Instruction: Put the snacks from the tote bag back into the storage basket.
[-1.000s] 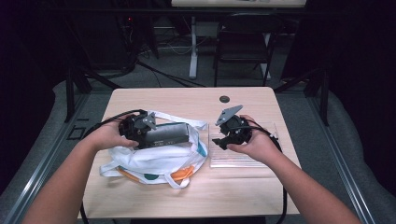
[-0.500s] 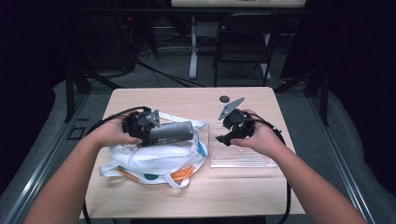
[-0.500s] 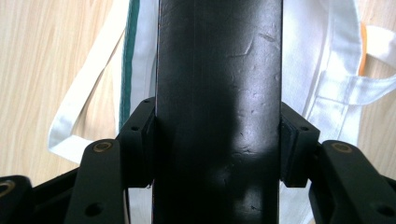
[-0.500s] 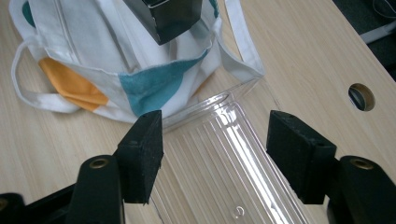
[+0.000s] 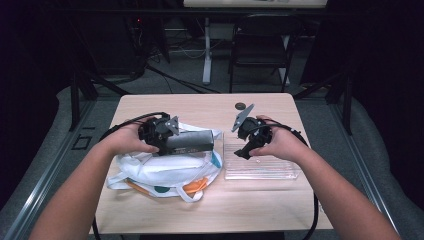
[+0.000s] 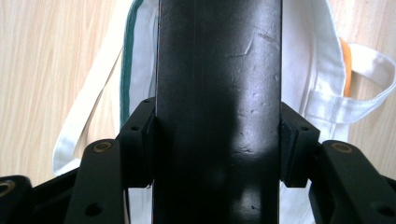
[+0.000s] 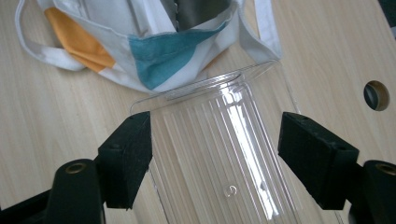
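My left gripper [image 5: 170, 140] is shut on one end of a long dark grey box [image 5: 192, 141] and holds it level over a white tote bag [image 5: 170, 172] with teal and orange patches. In the left gripper view the box [image 6: 219, 70] sits clamped between both pads, with the bag [image 6: 313, 70] beneath it. My right gripper [image 5: 245, 150] hovers open above a clear ribbed plastic tray [image 5: 262, 165]. In the right gripper view the tray [image 7: 224, 140] lies under the spread jaws of the gripper [image 7: 215, 158], with nothing between them.
The wooden table [image 5: 210, 107] has a small round hole [image 5: 241, 105] near its far edge, also seen as a hole [image 7: 376, 94] beside the tray. The bag [image 7: 154, 51] touches the tray's far end. A chair [image 5: 260, 50] stands beyond the table.
The left gripper has carried the box slightly to the right over the bag. The right gripper has tilted and risen a little above the tray.
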{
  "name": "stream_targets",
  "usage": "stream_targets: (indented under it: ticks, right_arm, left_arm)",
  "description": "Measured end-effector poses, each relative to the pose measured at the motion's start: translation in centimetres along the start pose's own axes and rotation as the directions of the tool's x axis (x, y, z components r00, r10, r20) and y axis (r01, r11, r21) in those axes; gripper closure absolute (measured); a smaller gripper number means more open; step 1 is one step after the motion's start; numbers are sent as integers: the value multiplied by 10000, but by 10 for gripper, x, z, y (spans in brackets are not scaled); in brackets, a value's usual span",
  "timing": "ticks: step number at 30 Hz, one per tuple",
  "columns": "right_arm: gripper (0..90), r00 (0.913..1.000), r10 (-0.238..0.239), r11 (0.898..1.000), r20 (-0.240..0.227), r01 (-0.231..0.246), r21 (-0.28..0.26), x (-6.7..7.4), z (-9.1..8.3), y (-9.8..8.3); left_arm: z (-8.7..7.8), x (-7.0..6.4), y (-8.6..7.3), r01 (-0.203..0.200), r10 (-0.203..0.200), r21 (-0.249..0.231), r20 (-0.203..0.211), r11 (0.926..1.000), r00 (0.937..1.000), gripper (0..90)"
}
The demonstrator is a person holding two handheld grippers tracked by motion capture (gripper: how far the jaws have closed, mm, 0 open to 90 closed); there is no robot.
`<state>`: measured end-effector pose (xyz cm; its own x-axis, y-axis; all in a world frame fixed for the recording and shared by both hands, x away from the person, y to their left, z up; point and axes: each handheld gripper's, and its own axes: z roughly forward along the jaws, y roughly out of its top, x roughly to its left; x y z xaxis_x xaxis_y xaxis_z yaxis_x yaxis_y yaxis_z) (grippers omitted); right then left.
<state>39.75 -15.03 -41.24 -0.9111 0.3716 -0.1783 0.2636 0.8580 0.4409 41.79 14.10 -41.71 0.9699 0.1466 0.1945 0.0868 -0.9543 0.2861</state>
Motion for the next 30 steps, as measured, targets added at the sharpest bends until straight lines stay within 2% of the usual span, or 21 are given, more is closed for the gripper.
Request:
stream_targets:
  ticks: [2, 7, 30]
  right_arm:
    - [247, 9997, -233, 9995, -71, 235, 197, 0, 0, 2]
    - [242, 9984, -551, 9980, -80, 553, 296, 0, 1, 4]
    - [242, 9944, -1058, 9942, -27, 1059, 175, -1, 0, 24]
  left_arm:
    - [0, -1, 4, -62, 62, -51, 14, 10000, 10000, 425]
    - [2, -2, 11, -173, 174, -131, 76, 9998, 9998, 424]
    - [3, -6, 40, -735, 738, -247, 125, 9970, 9972, 424]
